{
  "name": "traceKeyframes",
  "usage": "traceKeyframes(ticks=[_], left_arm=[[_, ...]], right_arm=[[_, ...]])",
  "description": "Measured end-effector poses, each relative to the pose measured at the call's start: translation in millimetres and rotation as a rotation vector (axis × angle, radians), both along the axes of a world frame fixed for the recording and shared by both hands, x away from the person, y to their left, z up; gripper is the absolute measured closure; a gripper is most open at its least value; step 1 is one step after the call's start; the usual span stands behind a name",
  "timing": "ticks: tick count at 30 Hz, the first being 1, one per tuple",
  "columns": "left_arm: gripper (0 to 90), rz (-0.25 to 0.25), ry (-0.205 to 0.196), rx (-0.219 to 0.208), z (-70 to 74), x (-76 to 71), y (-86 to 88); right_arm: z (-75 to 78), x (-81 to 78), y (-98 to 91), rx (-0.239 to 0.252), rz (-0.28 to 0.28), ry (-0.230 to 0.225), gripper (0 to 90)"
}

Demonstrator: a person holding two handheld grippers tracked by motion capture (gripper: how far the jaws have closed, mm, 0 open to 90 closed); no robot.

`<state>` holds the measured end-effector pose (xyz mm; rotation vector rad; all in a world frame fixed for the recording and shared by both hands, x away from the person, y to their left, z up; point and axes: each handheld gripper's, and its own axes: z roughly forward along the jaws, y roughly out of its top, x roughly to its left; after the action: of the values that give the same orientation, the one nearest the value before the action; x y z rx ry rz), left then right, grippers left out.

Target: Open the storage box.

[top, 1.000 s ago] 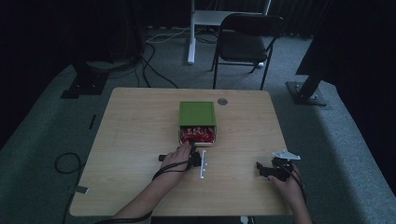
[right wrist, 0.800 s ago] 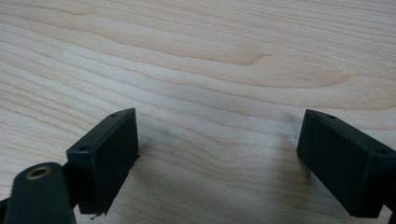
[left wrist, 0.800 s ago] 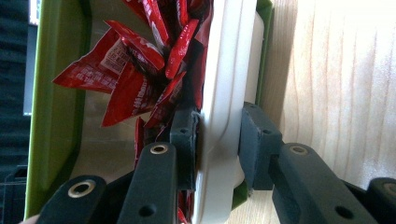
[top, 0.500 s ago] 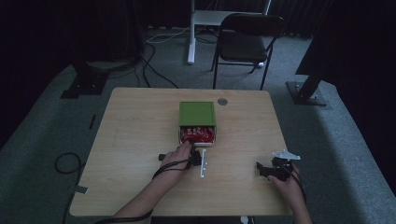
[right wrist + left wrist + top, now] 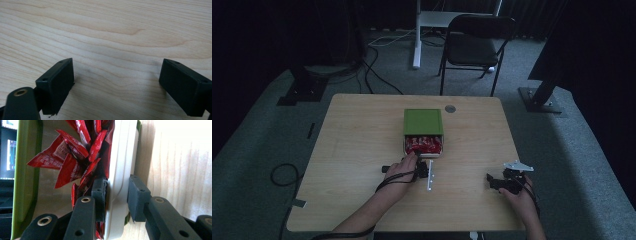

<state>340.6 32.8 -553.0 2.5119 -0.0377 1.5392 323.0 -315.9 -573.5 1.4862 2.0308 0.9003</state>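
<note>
A green box [image 5: 423,121] sits mid-table with its white drawer [image 5: 423,145] pulled out toward me, full of red packets [image 5: 72,157]. My left gripper [image 5: 419,167] is at the drawer's near end. In the left gripper view it [image 5: 117,192] is shut on the drawer's white front wall [image 5: 122,157], with one pad inside among the packets and the other outside. The box's green side [image 5: 25,170] runs along the left of that view. My right gripper [image 5: 494,182] rests near the table's front right. In its own view it [image 5: 117,82] stands open over bare wood [image 5: 112,30].
A small grey disc [image 5: 450,108] lies on the table behind the box. Beyond the table stand a dark folding chair [image 5: 477,45] and a white stand [image 5: 422,30]. Cables [image 5: 282,175] trail on the floor at left, and a black base [image 5: 539,100] sits at right.
</note>
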Motion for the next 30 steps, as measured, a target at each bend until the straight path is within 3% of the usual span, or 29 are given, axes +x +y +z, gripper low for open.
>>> traceKeyframes(ticks=[24, 30], left_arm=[[71.0, 0.003, 0.038, -0.012, 3.0, -25.4, -0.5], [71.1, -0.008, 0.023, -0.008, 0.9, -31.0, 0.0]], right_arm=[[0.0, 0.0, 0.0, 0.000, 0.000, 0.000, 12.0], [0.0, 0.0, 0.0, 0.000, 0.000, 0.000, 12.0]])
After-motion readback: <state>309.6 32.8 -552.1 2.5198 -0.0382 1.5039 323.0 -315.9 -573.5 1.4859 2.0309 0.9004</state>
